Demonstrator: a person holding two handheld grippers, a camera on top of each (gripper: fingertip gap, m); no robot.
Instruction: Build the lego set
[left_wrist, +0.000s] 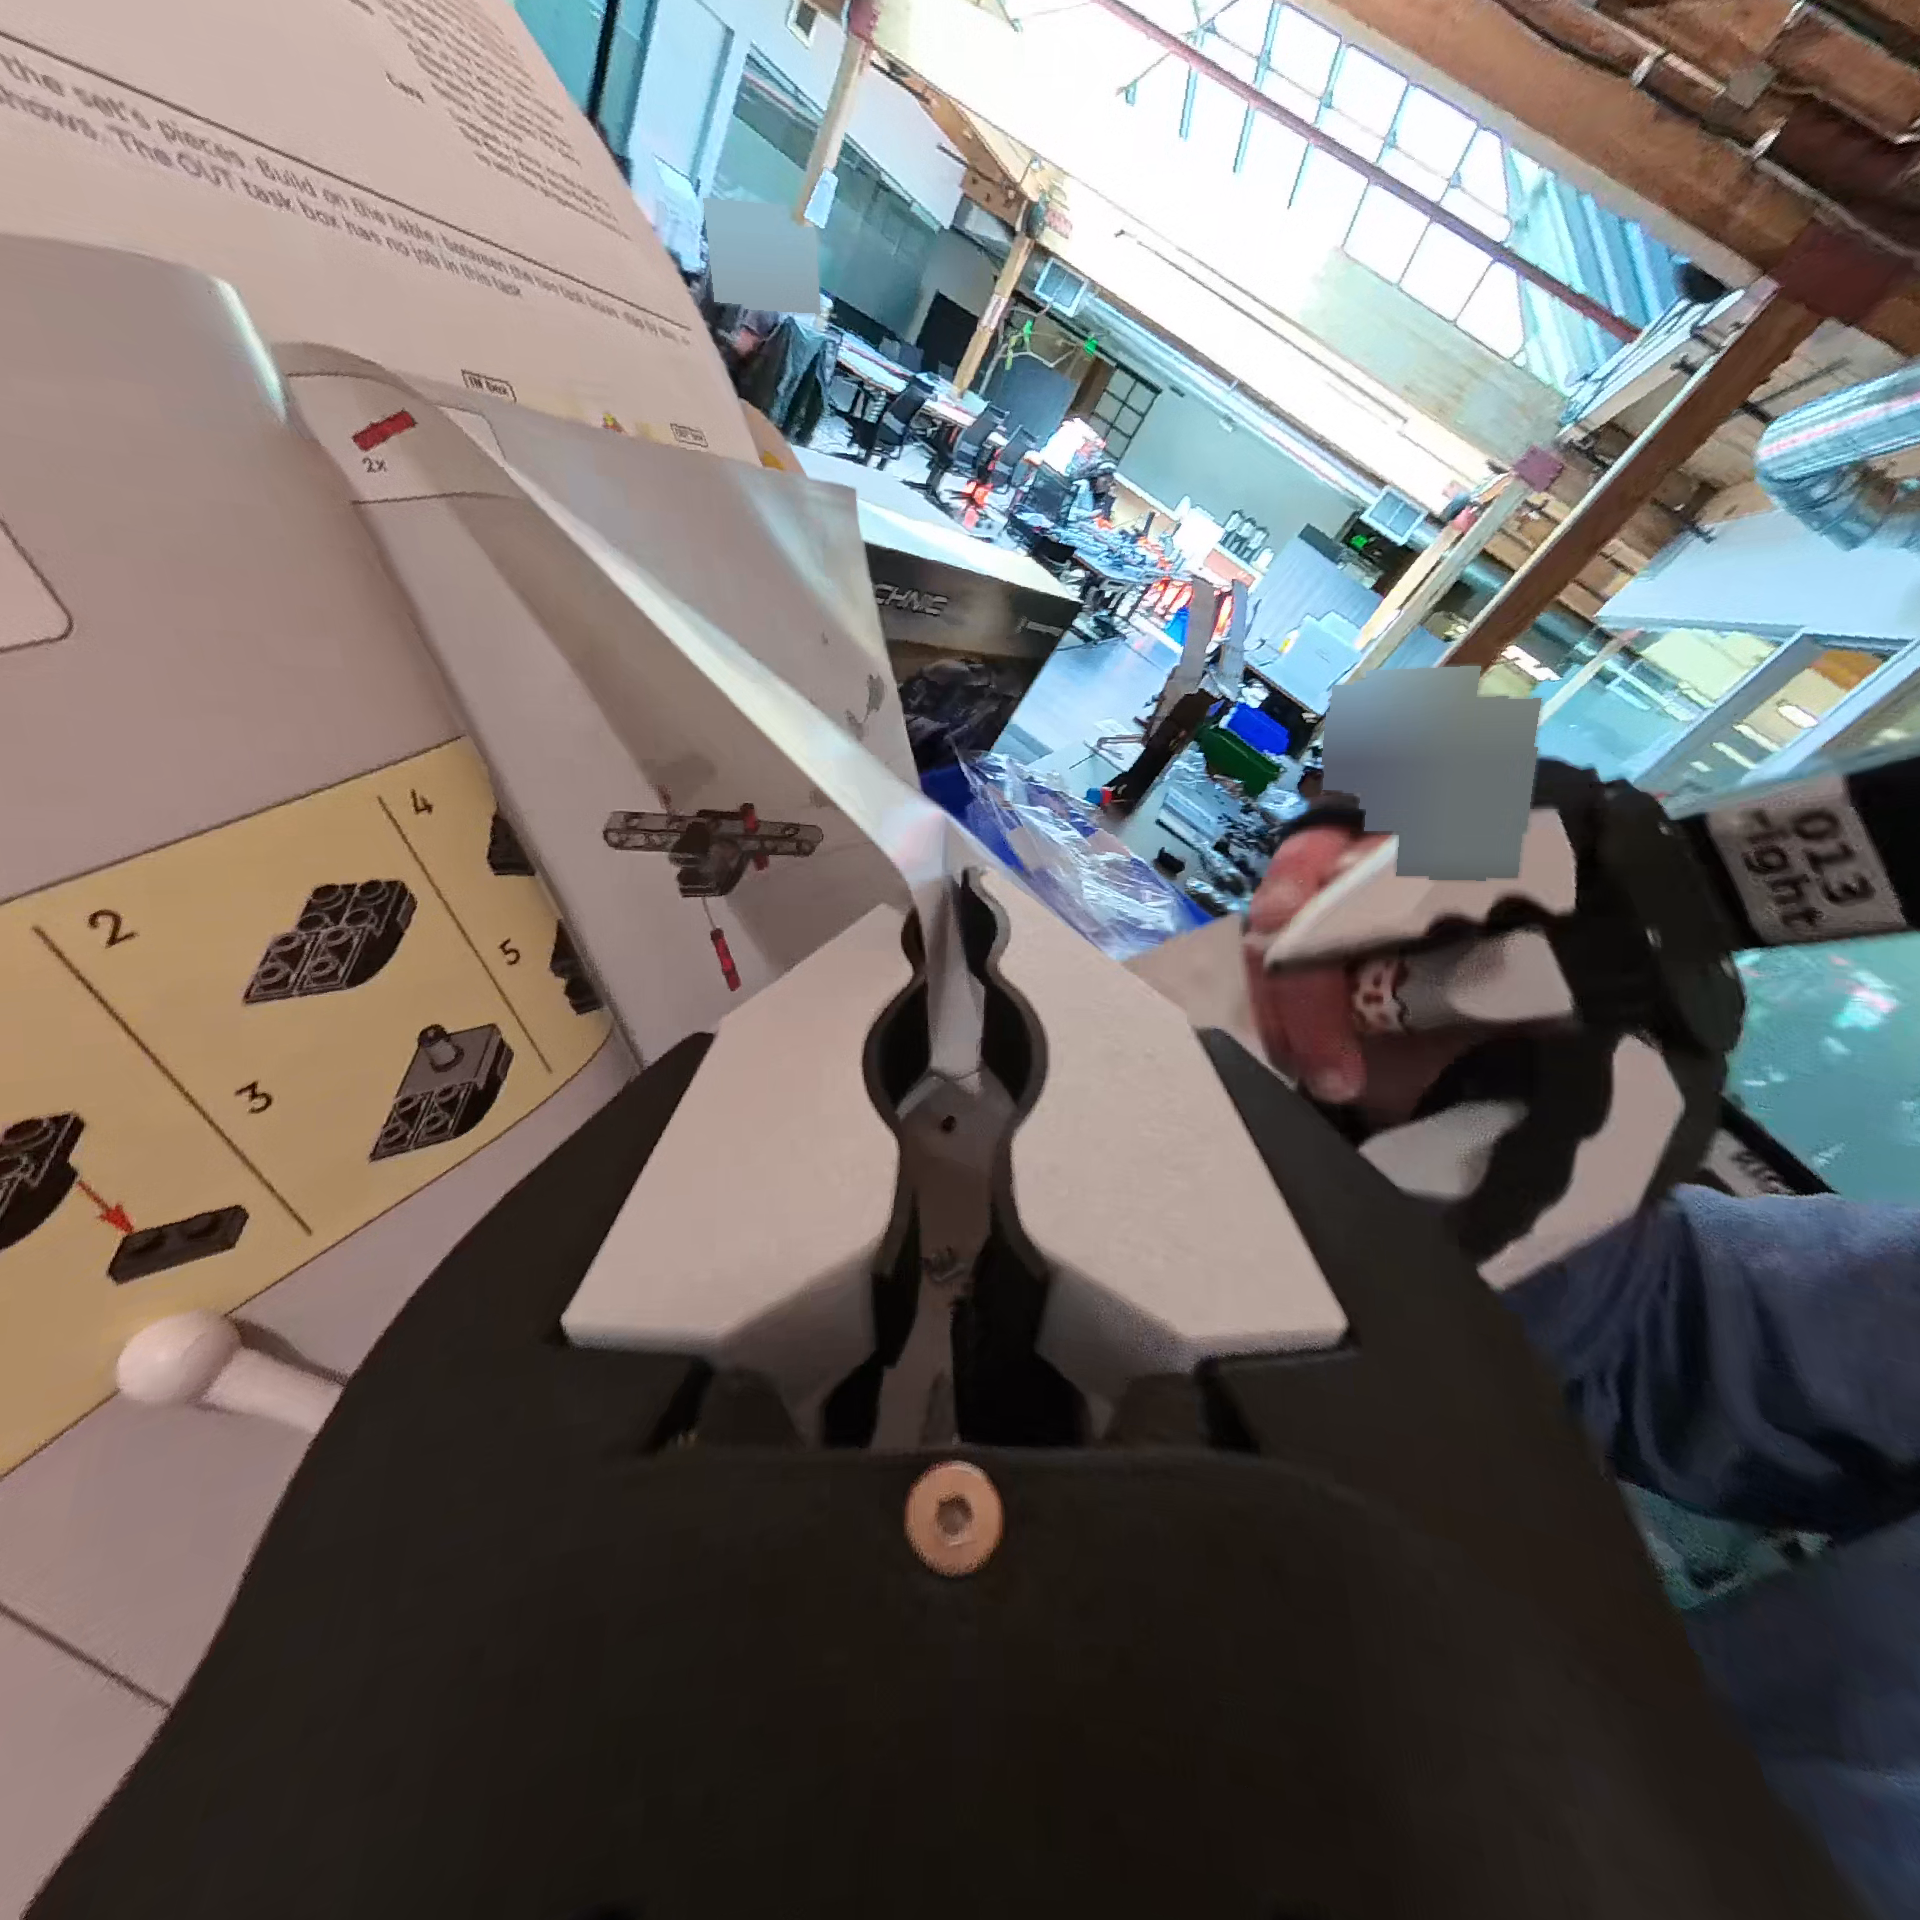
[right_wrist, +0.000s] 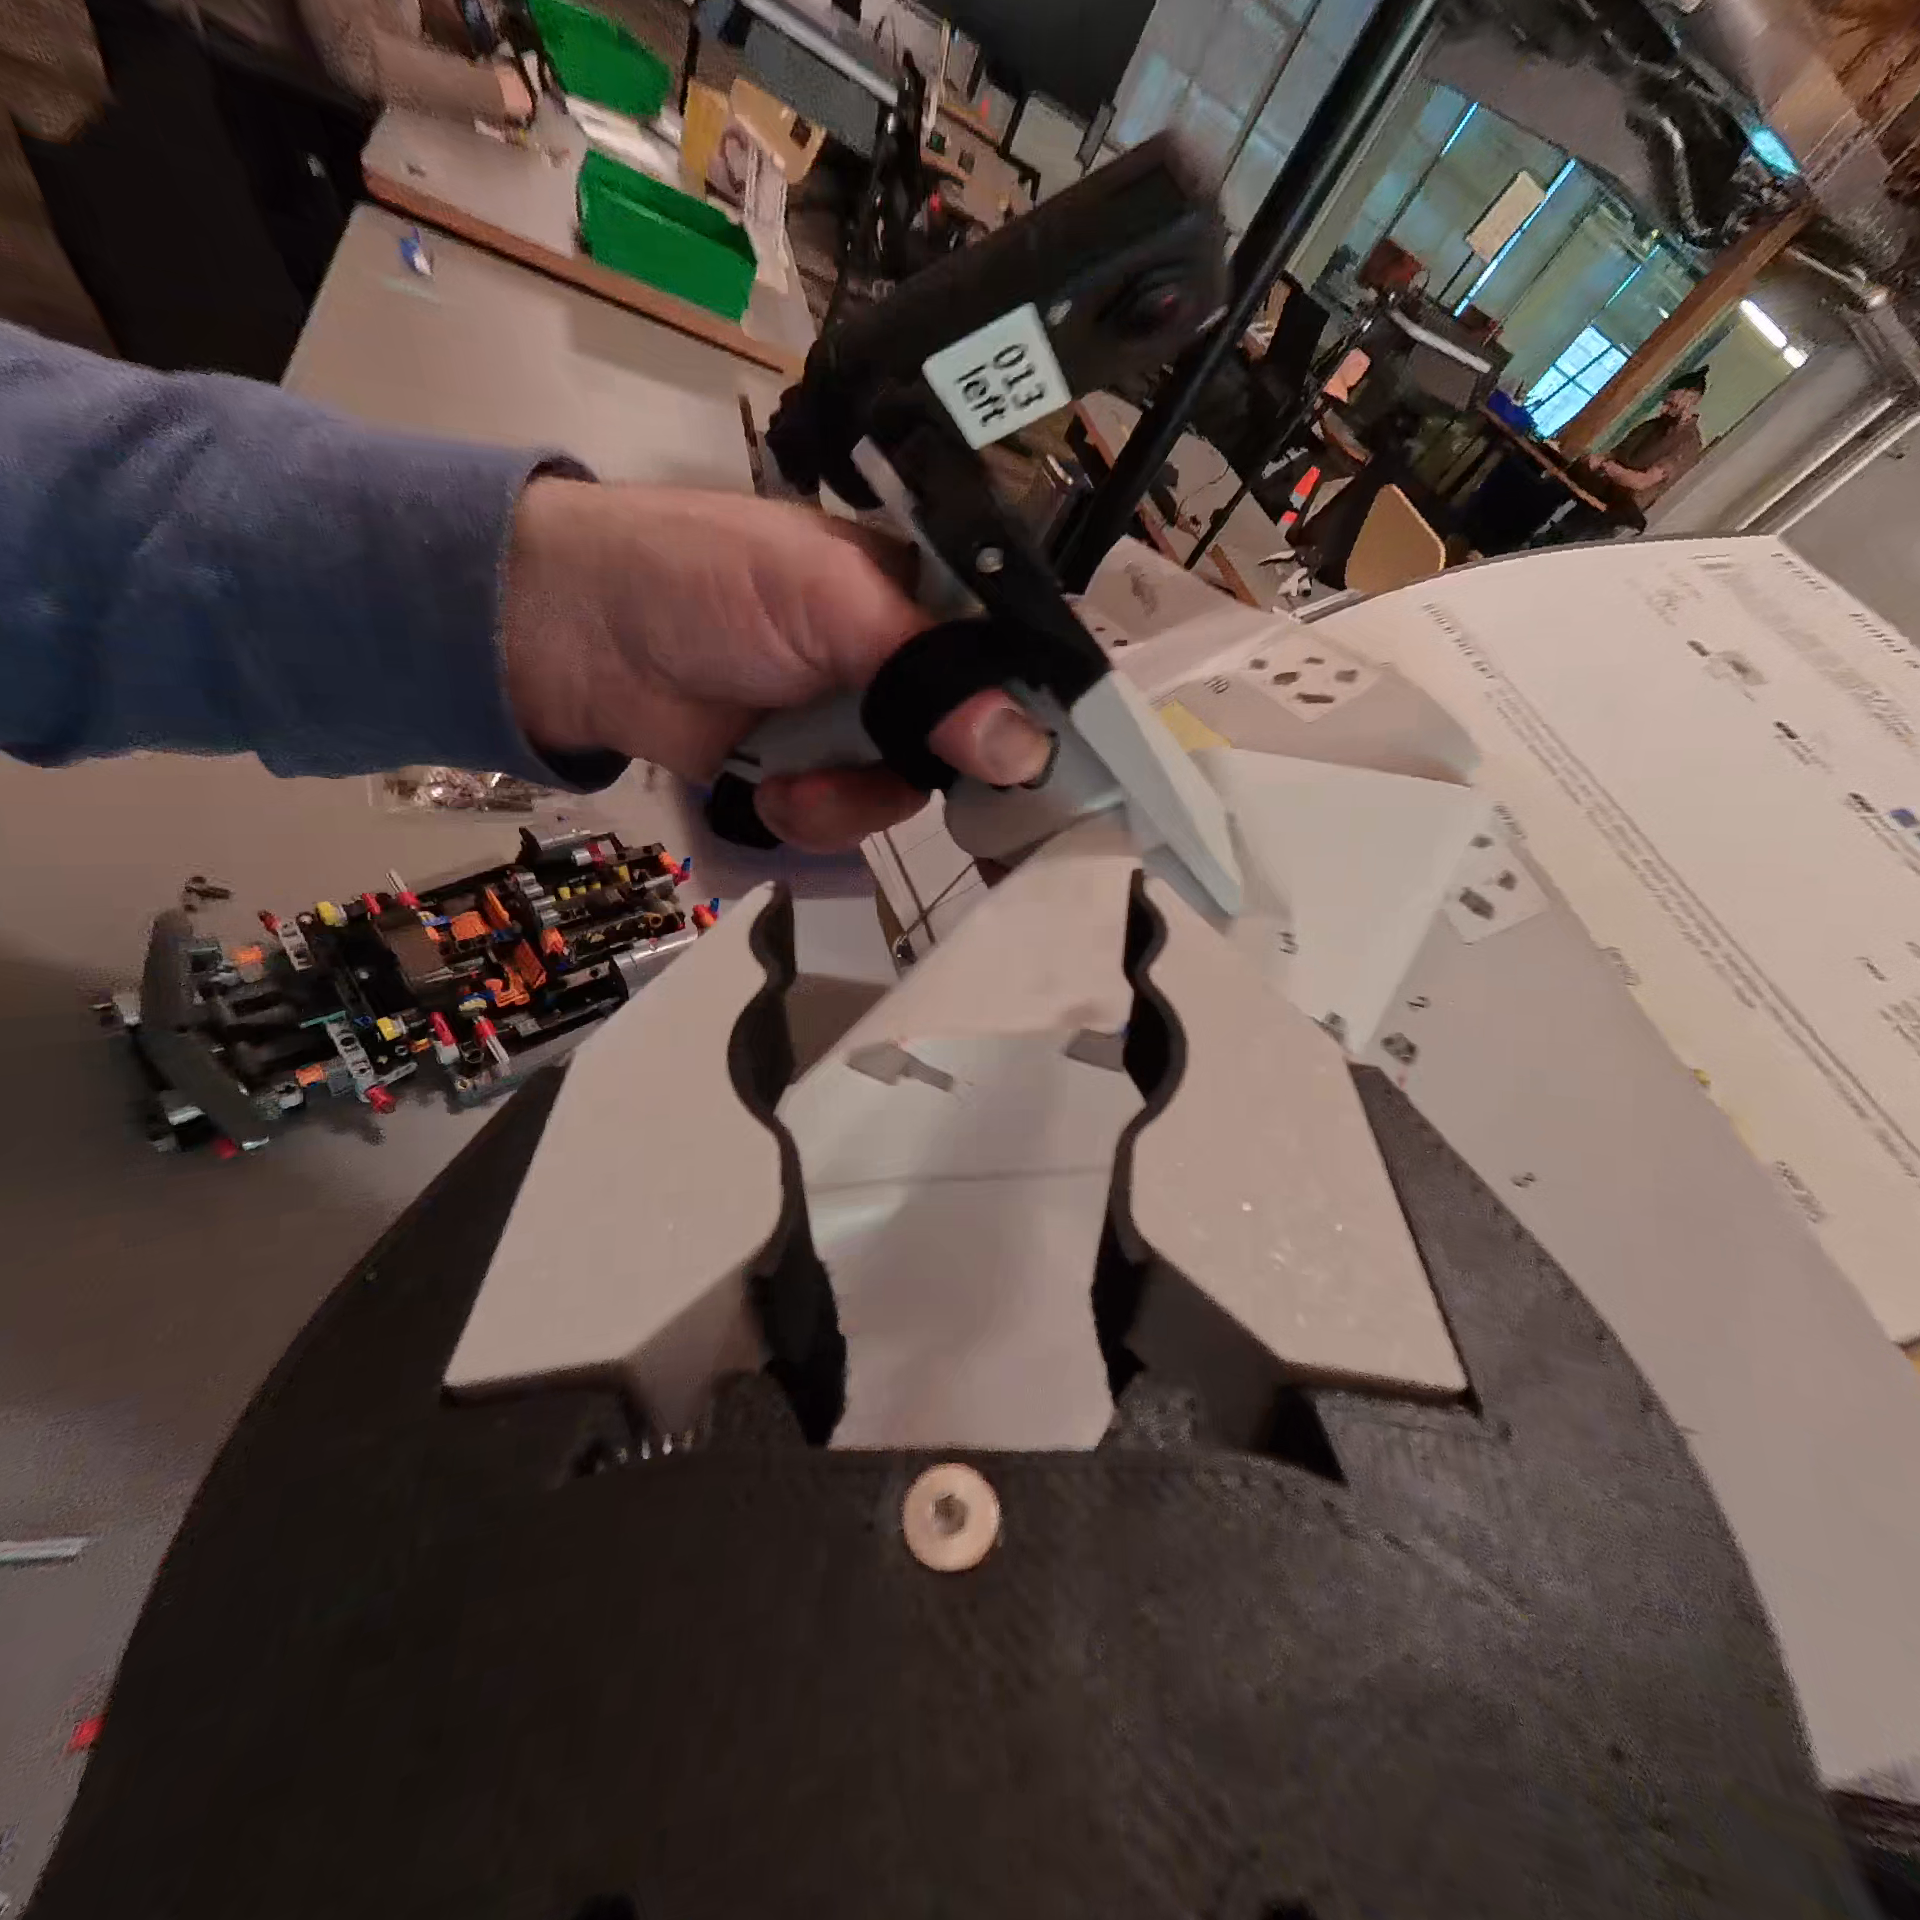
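Pinching a glossy booklet page (left_wrist: 727, 665), the left gripper (left_wrist: 951, 914) is closing its matte grey fingers on the curling paper. Right gripper (right_wrist: 956, 914) is gaping open; the knobbly, half-built lego model (right_wrist: 395, 977) is lying on the counter (right_wrist: 208, 1299) at nine o'clock.

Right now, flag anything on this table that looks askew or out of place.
One oddity: a glossy white page of the instruction booklet is pinched in the left tongs and lifted, bowed, mid-turn. The right tongs are open and empty. The black, many-coloured, half-built lego model sits intact.
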